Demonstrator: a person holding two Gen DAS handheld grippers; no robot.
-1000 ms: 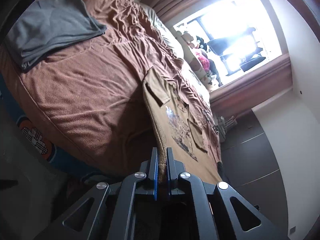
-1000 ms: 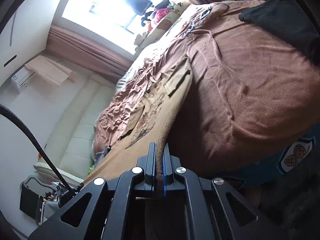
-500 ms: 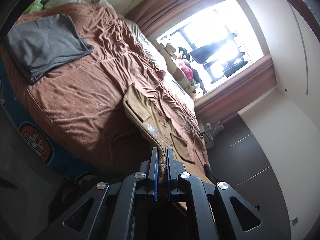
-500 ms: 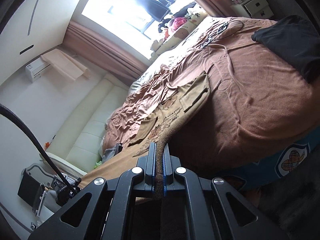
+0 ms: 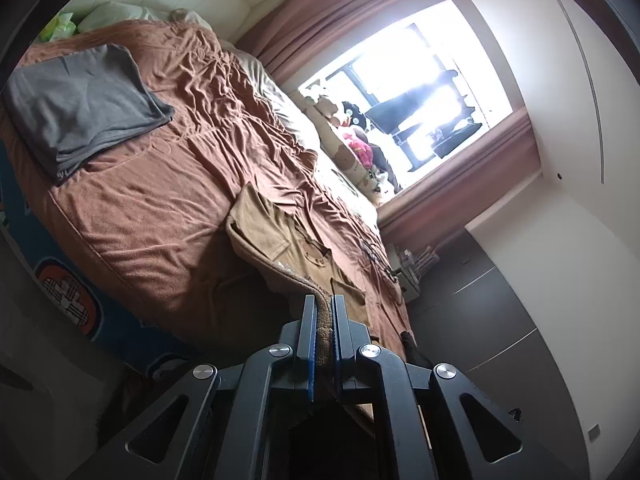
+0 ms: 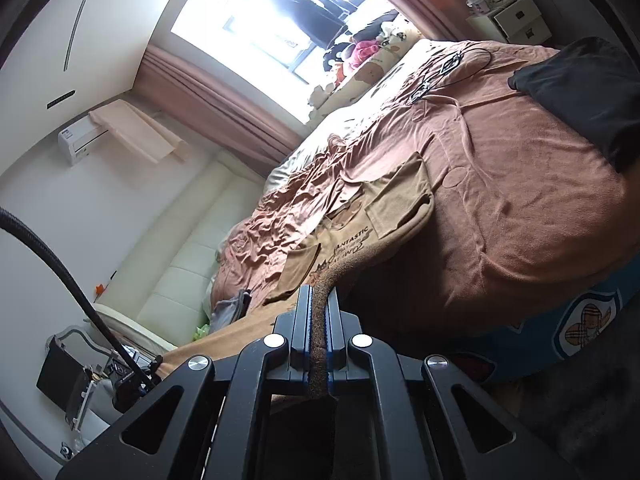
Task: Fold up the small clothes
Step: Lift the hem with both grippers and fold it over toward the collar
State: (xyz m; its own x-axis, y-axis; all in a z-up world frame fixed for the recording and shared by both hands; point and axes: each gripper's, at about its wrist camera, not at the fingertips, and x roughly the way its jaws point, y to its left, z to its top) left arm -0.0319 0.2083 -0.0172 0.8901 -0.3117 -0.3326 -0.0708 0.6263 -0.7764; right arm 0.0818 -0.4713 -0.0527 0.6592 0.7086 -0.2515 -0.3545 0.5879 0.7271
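On the bed [image 5: 152, 216] a tan shirt [image 5: 276, 236] lies partly spread, its near hem lifted off the brown cover toward both cameras. Left gripper [image 5: 324, 320] is clamped on one corner of that hem, cloth pinched between its blue pads; right gripper [image 6: 319, 308] is clamped on the other corner, the hem edge running up from its jaws to the shirt [image 6: 360, 224]. Sleeves and printed chest rest flat on the cover. A folded grey cloth [image 5: 84, 104] lies well apart near the bed's left side, a black cloth [image 6: 580, 92] at the right. Beyond the bed, stuffed toys [image 5: 356, 140] sit under a bright window [image 5: 412, 84] with brown curtains [image 6: 224, 108].
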